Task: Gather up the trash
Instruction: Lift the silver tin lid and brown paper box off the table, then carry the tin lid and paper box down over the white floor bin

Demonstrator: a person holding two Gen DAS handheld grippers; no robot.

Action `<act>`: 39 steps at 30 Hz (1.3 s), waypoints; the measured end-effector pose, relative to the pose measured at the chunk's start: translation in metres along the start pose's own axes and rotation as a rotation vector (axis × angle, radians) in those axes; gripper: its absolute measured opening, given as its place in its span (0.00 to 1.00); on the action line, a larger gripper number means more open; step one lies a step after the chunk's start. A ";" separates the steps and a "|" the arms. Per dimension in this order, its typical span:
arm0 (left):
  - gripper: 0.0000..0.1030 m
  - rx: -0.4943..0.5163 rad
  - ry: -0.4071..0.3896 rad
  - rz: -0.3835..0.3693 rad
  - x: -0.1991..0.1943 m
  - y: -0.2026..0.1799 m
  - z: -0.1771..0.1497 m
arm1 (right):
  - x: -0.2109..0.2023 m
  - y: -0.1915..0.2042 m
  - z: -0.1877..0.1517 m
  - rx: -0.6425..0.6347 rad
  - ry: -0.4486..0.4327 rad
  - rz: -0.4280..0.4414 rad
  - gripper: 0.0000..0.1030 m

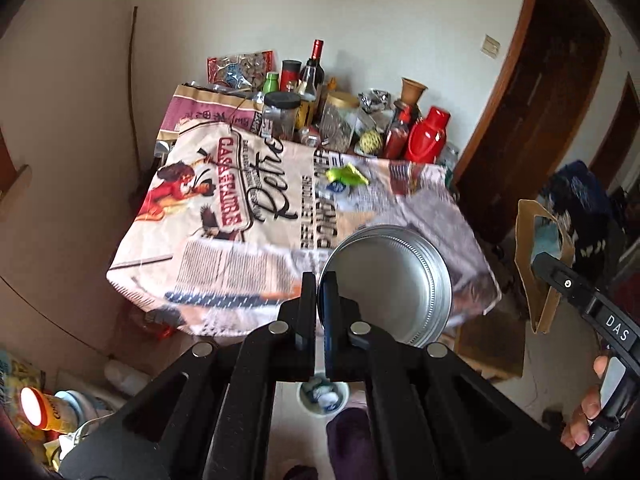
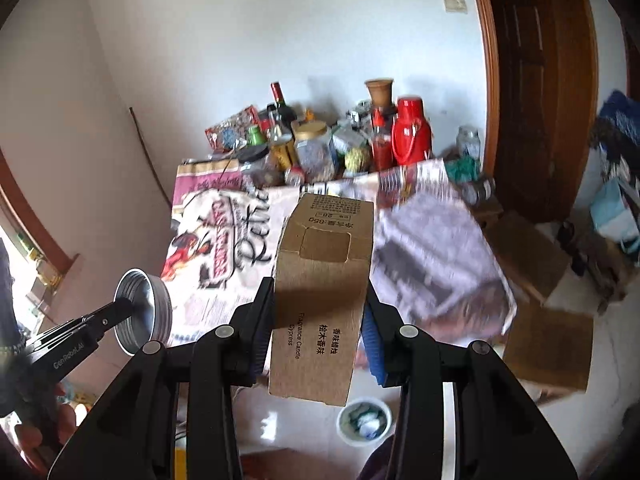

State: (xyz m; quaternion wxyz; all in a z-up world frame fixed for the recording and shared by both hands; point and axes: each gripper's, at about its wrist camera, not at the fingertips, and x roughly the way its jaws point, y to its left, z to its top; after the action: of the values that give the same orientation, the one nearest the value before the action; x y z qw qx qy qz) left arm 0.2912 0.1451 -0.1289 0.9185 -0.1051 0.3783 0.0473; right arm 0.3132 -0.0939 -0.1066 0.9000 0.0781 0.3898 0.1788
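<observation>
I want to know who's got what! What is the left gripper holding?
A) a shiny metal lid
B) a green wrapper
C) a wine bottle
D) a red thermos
A: the left gripper is pinched shut on the rim of the shiny metal lid, while the right gripper holds the cardboard box.

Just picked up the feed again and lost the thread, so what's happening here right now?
A person is clearing trash with a tool in each hand. The left tool is shut on the rim of a round metal lid, held in the air in front of the cloth-covered table. The right tool is shut on a brown cardboard candle box. A small white bin with scraps already inside stands on the floor below both tools. A green wrapper lies on the table.
</observation>
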 end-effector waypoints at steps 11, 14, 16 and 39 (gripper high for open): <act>0.01 -0.018 0.168 -0.006 0.023 0.010 -0.066 | 0.003 -0.004 -0.063 0.025 0.142 -0.025 0.36; 0.01 -0.012 0.220 -0.002 0.041 0.004 -0.079 | 0.019 -0.013 -0.078 0.025 0.197 -0.020 0.36; 0.01 -0.013 0.271 -0.003 0.062 -0.001 -0.090 | 0.035 -0.022 -0.089 0.025 0.237 -0.018 0.36; 0.01 -0.039 0.695 0.066 0.426 0.016 -0.338 | 0.313 -0.153 -0.311 0.086 0.599 -0.025 0.36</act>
State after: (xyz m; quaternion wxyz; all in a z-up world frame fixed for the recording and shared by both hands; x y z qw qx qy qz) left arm 0.3590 0.0861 -0.6654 0.7304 -0.1204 0.6707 0.0456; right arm 0.3246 -0.1152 -0.5731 0.7431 0.0554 0.6459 0.1662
